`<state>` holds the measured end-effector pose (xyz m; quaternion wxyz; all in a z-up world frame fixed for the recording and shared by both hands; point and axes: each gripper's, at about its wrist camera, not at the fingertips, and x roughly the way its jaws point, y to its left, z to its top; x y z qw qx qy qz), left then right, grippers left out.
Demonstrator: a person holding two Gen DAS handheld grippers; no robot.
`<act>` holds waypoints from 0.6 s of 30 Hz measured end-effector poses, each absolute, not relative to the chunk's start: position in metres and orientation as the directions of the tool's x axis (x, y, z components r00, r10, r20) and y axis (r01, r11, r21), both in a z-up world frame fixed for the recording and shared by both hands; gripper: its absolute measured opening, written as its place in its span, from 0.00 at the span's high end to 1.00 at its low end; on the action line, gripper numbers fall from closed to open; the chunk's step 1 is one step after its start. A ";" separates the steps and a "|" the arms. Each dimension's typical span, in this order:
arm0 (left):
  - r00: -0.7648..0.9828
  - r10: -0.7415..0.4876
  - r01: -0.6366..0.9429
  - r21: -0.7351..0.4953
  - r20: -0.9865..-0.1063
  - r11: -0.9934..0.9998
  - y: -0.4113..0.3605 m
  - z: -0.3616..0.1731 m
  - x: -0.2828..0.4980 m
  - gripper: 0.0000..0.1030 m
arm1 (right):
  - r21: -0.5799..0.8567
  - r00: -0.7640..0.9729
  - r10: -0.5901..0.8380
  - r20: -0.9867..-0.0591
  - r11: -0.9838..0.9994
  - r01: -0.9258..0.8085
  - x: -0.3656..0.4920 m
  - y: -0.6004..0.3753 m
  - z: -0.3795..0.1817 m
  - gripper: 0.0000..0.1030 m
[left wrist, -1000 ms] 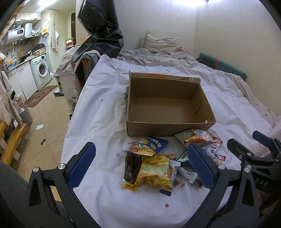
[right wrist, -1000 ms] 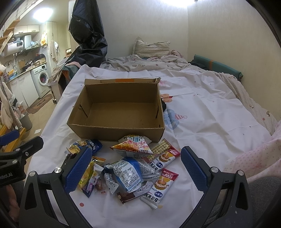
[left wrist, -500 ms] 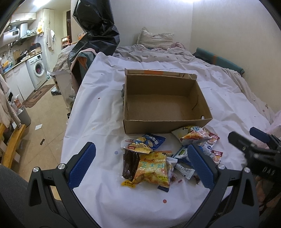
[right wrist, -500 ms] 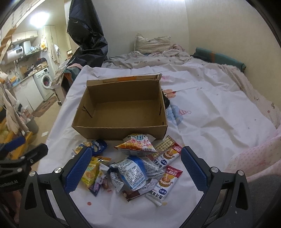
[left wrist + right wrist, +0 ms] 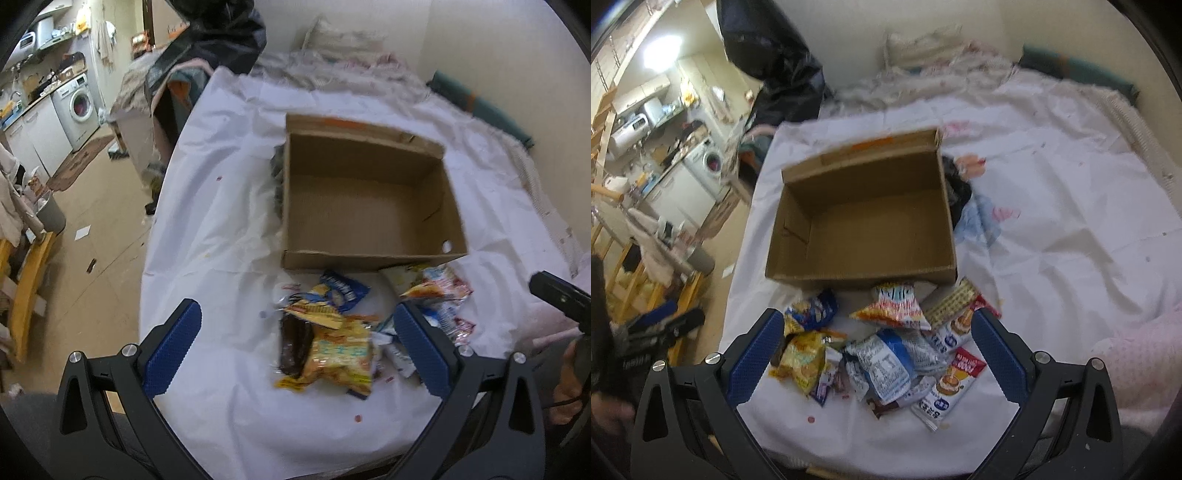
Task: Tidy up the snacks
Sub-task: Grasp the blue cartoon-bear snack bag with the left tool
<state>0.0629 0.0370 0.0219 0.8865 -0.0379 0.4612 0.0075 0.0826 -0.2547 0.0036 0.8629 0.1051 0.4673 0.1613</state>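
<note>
The left hand-held gripper (image 5: 297, 349) is spread wide, its two blue ribbed pads (image 5: 173, 350) far apart on black arms, with nothing between them. It is tipped forward and downward. The right hand-held gripper (image 5: 873, 358) is likewise wide apart, its blue pads (image 5: 997, 358) splayed on black arms and holding nothing, also angled downward. In the left wrist view the right hand-held gripper's black body shows at the far right edge, with part of the person's hand (image 5: 565, 387) wrapped round its handle. In the right wrist view the left hand-held gripper's body shows at the left edge, blurred.
</note>
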 end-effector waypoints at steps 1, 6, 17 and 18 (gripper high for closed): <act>0.545 -0.022 -0.052 -0.059 -0.838 0.997 0.042 0.017 0.071 0.00 | 0.341 0.483 0.384 -0.787 0.923 -0.179 0.089 -0.256 -0.001 0.00; 0.397 -0.076 -0.094 -0.123 -0.915 0.988 0.062 -0.015 0.097 0.00 | 0.357 0.401 0.394 -0.827 0.919 -0.166 0.111 -0.258 -0.024 0.00; 0.190 -0.070 0.078 -0.056 -0.979 0.995 0.009 -0.080 0.161 0.02 | 0.451 0.345 0.428 -0.835 0.893 -0.016 0.143 -0.278 -0.068 0.00; 0.179 -0.062 0.091 -0.046 -0.982 0.995 0.005 -0.085 0.166 0.02 | 0.455 0.348 0.428 -0.834 0.890 -0.004 0.142 -0.280 -0.069 0.00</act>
